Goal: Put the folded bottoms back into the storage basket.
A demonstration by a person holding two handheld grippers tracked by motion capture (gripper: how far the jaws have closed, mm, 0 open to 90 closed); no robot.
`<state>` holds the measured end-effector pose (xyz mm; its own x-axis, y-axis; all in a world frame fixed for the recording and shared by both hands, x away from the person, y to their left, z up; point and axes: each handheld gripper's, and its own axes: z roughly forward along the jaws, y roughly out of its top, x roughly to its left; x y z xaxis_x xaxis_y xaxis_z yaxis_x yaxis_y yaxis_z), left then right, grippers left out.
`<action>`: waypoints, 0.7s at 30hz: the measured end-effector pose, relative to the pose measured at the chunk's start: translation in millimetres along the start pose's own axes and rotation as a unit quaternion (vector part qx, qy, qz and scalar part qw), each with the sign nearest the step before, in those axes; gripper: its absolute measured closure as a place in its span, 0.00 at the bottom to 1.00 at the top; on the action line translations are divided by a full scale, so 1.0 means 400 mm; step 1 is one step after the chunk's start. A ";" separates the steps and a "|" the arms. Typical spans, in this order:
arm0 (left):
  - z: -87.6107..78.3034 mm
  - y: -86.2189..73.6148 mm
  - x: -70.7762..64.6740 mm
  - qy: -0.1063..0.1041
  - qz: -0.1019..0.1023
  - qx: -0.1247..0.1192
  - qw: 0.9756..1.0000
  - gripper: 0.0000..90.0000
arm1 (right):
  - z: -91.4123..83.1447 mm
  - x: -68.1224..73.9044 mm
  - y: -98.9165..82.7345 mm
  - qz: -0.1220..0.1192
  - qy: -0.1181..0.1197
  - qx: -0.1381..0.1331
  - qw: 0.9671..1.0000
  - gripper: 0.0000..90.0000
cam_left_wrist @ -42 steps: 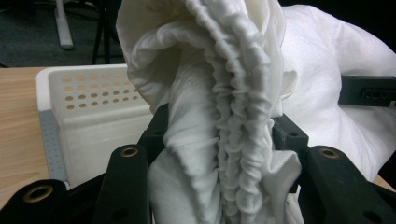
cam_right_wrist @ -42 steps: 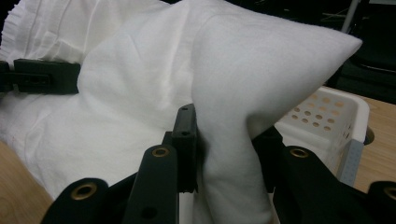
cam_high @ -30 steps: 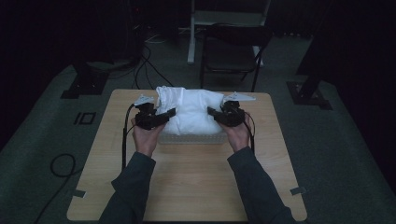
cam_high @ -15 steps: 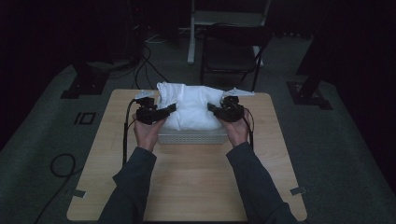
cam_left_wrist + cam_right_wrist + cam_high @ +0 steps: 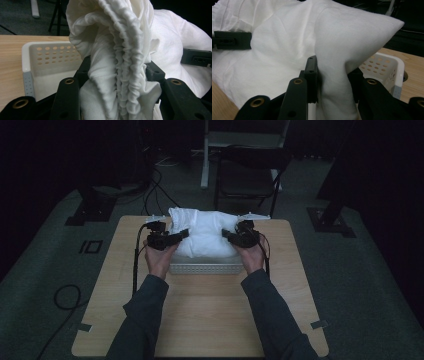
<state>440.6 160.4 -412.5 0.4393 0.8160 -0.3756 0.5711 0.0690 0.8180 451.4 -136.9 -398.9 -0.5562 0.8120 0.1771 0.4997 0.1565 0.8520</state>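
right now your left gripper (image 5: 172,239) is clamped on the cloth (image 5: 205,232): in the left gripper view the jaws pinch a thick, gathered fold of the cloth (image 5: 117,62) with a ruffled seam running straight up between them. your right gripper (image 5: 235,236) is clamped on the other end, and the right gripper view has its jaws squeezed on a smooth fold of the cloth (image 5: 337,82) that rises to a blunt peak above them.

from the high view, the cloth is a white bundle bunched up between your two grippers, sitting over the basket (image 5: 205,268) at the far middle of the table (image 5: 200,320). the near wall of the basket shows below the bundle, just ahead of your hands. your left hand (image 5: 160,260) and right hand (image 5: 252,257) come in level with each other, one at each side of the bundle, jaws pointing inward toward each other.

in the left gripper view the white perforated basket (image 5: 50,57) lies to the left behind the fold, with a grey corner piece on it, and the right gripper (image 5: 196,57) shows as a dark bar across the cloth at the far right. in the right gripper view the basket (image 5: 387,67) corner pokes out at the right under the cloth, and the left gripper (image 5: 233,40) shows at the far left, set against the cloth.

a cable (image 5: 136,265) trails down from your left gripper across the table edge. a dark chair (image 5: 247,175) stands beyond the table.
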 end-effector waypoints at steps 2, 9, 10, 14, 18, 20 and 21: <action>0.007 0.000 0.007 0.001 -0.007 0.001 1.000 0.58 | 0.008 -0.001 0.001 0.001 -0.001 0.003 1.000 0.78; 0.024 0.004 0.016 0.006 -0.004 0.010 1.000 0.58 | 0.025 -0.008 0.000 0.005 -0.004 0.011 1.000 0.78; 0.024 0.004 0.016 0.006 -0.004 0.010 1.000 0.58 | 0.027 -0.010 -0.001 0.008 -0.004 0.011 1.000 0.78; 0.032 0.006 0.019 0.007 0.000 0.012 1.000 0.58 | 0.031 -0.015 -0.001 0.010 -0.007 0.011 1.000 0.78; 0.043 0.006 0.022 0.008 0.001 0.016 1.000 0.58 | 0.035 -0.018 -0.002 0.011 -0.009 0.014 1.000 0.78; 0.048 0.005 0.023 0.009 0.001 0.017 1.000 0.58 | 0.038 -0.021 -0.003 0.012 -0.010 0.015 1.000 0.78; 0.051 0.004 0.023 0.009 0.001 0.017 1.000 0.58 | 0.041 -0.024 -0.005 0.014 -0.012 0.016 1.000 0.78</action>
<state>460.0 156.4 -423.5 0.4281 0.8262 -0.3663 0.5939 0.0483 0.8031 466.7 -135.8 -410.2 -0.5264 0.8292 0.1880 0.5361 0.1521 0.8303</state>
